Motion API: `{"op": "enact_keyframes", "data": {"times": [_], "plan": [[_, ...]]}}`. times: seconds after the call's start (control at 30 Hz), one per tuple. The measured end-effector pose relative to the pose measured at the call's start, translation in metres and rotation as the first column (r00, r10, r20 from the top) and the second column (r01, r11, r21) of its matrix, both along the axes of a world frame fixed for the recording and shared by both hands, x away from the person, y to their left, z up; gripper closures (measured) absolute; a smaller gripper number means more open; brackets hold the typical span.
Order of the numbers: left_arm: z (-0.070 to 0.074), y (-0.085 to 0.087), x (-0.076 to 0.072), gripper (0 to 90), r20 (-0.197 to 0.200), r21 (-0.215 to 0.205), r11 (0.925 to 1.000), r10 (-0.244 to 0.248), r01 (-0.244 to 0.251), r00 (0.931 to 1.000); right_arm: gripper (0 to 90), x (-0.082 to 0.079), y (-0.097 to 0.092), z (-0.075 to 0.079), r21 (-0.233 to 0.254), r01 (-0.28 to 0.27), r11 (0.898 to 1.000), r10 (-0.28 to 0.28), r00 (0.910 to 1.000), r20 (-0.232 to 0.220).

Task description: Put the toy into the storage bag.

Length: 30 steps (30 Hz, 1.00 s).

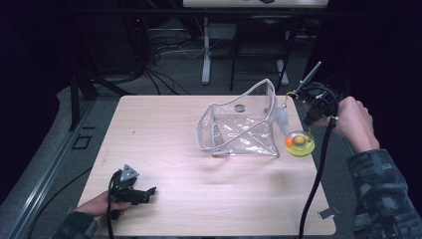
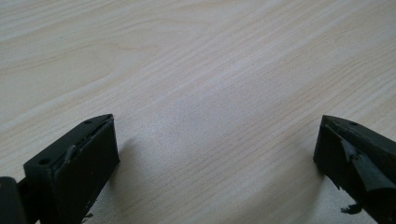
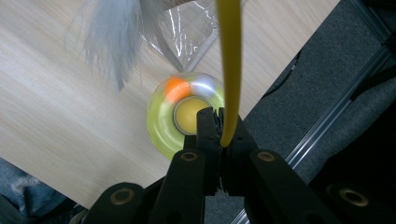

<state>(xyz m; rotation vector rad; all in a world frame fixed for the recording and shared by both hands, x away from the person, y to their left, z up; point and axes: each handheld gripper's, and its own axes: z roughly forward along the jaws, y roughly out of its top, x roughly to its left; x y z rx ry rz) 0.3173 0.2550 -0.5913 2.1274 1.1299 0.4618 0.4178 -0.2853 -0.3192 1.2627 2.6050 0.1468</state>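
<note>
A clear plastic pouch (image 1: 238, 130) stands open on the wooden table (image 1: 164, 129); a corner of the pouch (image 3: 184, 30) also appears in the right gripper view. Just right of it lies a round yellow ring toy (image 1: 299, 144) (image 3: 161, 121) with an orange ball inside. My right gripper (image 1: 305, 98) (image 3: 219, 119) hovers over the ring, shut on a thin yellow wand (image 3: 229, 65). A pale grey feather (image 1: 281, 119) (image 3: 112, 42) dangles beside the pouch. My left gripper (image 1: 148, 191) (image 2: 215, 140) rests open on bare wood at the front left, with nothing between its jaws.
The ring toy lies close to the table's right edge, with grey carpet (image 3: 308, 93) below. Behind the table stand desk legs (image 1: 206, 59) and tangled cables (image 1: 159, 50) on the floor. A black cable (image 1: 314, 184) trails from the right gripper across the table's right side.
</note>
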Motion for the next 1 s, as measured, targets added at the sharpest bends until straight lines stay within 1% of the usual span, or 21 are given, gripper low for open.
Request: {"op": "enact_keyframes", "data": {"times": [0.03,0.07,0.1,0.2,0.37,0.43,0.53,0.57,0.7,0.83,1.0], "plan": [[0.0,0.0,0.0,0.0,0.0,0.0,1.0,0.0,0.0,1.0,87.7,0.001,-0.001,0.001,0.002,0.007,1.0,-0.007,1.0,-0.004],[0.0,0.0,0.0,0.0,0.0,0.0,1.0,0.0,0.0,1.0,87.7,0.002,-0.002,0.002,0.007,0.015,1.0,-0.015,0.9999,0.005],[0.0,0.0,0.0,0.0,0.0,0.001,1.0,0.0,0.0,1.0,87.7,0.003,-0.003,0.003,-0.002,0.015,1.0,-0.015,0.9999,0.001],[0.0,0.0,0.0,0.0,0.0,0.0,1.0,0.0,0.0,1.0,87.7,0.006,-0.006,0.007,-0.001,0.025,1.0,-0.025,0.9997,0.007],[0.0,0.0,0.0,0.0,0.0,0.0,1.0,0.0,0.0,1.0,87.7,0.009,-0.007,0.015,-0.002,0.034,0.999,-0.034,0.9989,0.031],[0.0,0.0,0.0,0.0,0.0,0.0,1.0,0.0,0.0,1.0,87.7,0.01,-0.007,0.018,-0.007,0.037,0.999,-0.036,0.999,0.026],[0.0,0.0,0.0,0.0,0.0,0.0,1.0,0.0,0.0,1.0,87.7,0.012,-0.007,0.021,-0.004,0.039,0.999,-0.039,0.9986,0.036],[0.0,0.0,0.0,0.0,0.0,0.0,1.0,0.0,0.0,1.0,87.7,0.013,-0.007,0.023,-0.004,0.035,0.999,-0.035,0.9989,0.032],[0.0,0.0,0.0,0.0,0.0,0.0,1.0,0.0,0.0,1.0,87.6,0.016,-0.006,0.028,-0.021,0.041,0.999,-0.04,0.9987,0.03],[0.0,0.0,0.0,0.0,0.0,0.0,1.0,0.0,0.0,1.0,87.7,0.018,-0.005,0.034,-0.035,0.04,0.999,-0.038,0.9984,0.041],[0.0,0.0,0.0,0.0,0.0,0.0,1.0,0.0,0.0,1.0,87.7,0.02,-0.004,0.042,-0.037,0.039,0.999,-0.037,0.9979,0.053]]}}
